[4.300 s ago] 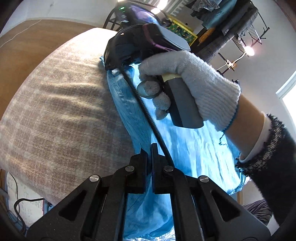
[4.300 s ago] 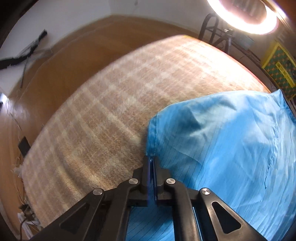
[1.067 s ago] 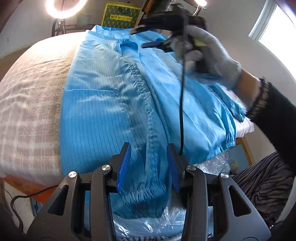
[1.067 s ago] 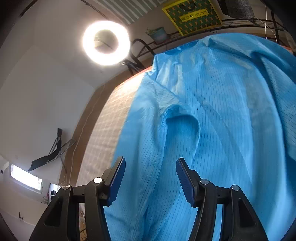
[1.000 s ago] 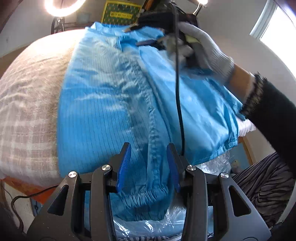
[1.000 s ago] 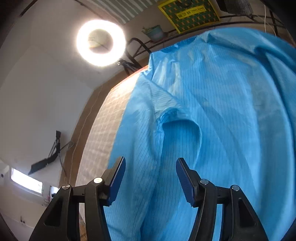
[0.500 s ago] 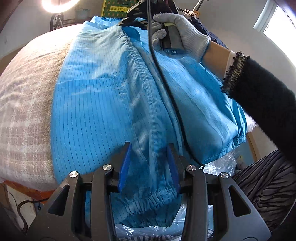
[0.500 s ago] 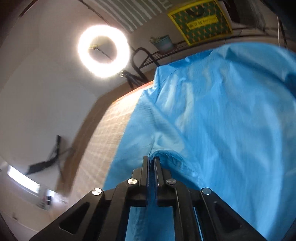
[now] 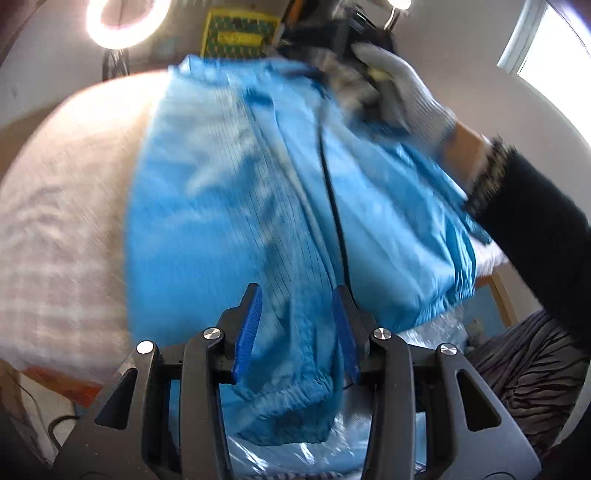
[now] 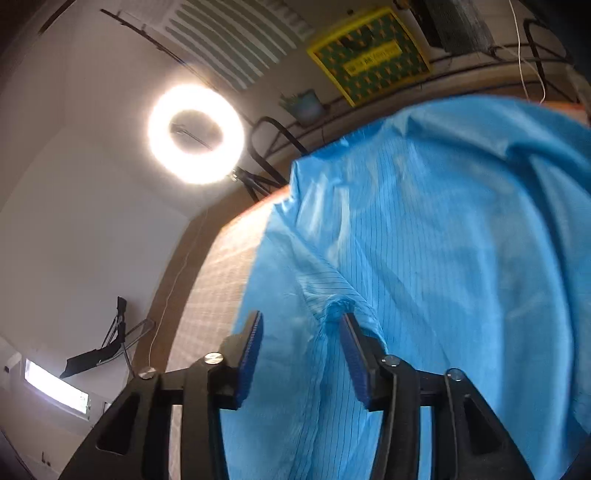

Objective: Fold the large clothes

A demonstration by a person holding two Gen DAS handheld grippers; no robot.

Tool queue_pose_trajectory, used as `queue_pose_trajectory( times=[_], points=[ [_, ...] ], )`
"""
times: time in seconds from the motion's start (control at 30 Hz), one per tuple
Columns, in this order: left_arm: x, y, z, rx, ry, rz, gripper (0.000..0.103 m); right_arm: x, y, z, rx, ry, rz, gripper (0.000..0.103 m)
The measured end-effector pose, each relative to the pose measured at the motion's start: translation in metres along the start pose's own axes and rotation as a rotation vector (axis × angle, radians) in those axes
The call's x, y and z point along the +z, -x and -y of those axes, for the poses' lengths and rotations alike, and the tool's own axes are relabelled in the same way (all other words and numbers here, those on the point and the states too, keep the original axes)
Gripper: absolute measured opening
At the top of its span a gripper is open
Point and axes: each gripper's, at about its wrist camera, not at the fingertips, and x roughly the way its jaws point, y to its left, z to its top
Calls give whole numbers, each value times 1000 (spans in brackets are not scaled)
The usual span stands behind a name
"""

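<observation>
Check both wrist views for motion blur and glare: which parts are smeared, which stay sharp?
Left wrist view: the gloved hand and the far part of the blue garment are smeared, the left claw is crisp, and the ring light blows out.
Right wrist view: milder blur on the garment, a sharp right claw, and the ring light flares white.

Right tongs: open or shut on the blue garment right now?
Open. The right tongs show a wide gap between their blue-padded fingers; the blue pinstriped garment lies behind them, a fabric ridge near one pad, not clamped.
</observation>
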Motion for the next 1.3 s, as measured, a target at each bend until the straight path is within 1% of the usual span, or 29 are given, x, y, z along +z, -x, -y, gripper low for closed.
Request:
queue_pose_trajectory(
  times=[0.07, 0.13, 0.23, 0.33, 0.4, 0.43, 0.53, 0.6, 0.67, 0.7, 0.77, 0.87, 0.97, 1.03, 1.13, 1.23, 1.3],
  points=[
    [10, 20, -3, 31, -7, 63, 39, -6, 34, -10, -16, 46, 24, 60],
    [19, 39, -12, 50, 22, 123, 39, -15, 64, -16, -33, 83, 41, 60],
    [26, 61, -25, 47, 87, 183, 39, -31, 107, -28, -52, 142, 69, 61],
    [31, 74, -33, 51, 117, 215, 39, -54, 153, -36, -82, 208, 117, 65],
    [32, 80, -35, 39, 113, 215, 39, -67, 176, -37, -95, 226, 143, 67],
    [30, 82, -37, 34, 111, 207, 39, -76, 187, -36, -107, 230, 140, 67],
    [21, 78, -43, 56, 135, 191, 39, -100, 210, -34, -139, 260, 111, 67],
    [15, 72, -44, 67, 152, 172, 39, -118, 229, -28, -174, 278, 117, 67],
    [12, 72, -41, 52, 156, 164, 39, -129, 243, -16, -212, 275, 123, 67],
    [12, 72, -38, 46, 152, 163, 39, -136, 252, -6, -238, 259, 125, 67],
    [14, 73, -29, 39, 131, 168, 39, -141, 264, 12, -258, 219, 126, 67],
    [22, 71, -10, 21, 97, 175, 39, -150, 287, 45, -299, 137, 138, 68],
    [30, 65, 14, -7, 61, 170, 39, -157, 303, 74, -383, 89, 144, 69],
    [34, 59, 30, -20, 33, 158, 39, -163, 312, 96, -436, 48, 142, 69],
    [40, 46, 58, -39, -20, 129, 39, -170, 323, 122, -553, 18, 145, 73],
    [45, 32, 77, -70, -45, 98, 39, -180, 339, 154, -602, -63, 145, 73],
    [50, 20, 88, -90, -54, 71, 39, -188, 353, 172, -612, -120, 155, 75]
  ],
)
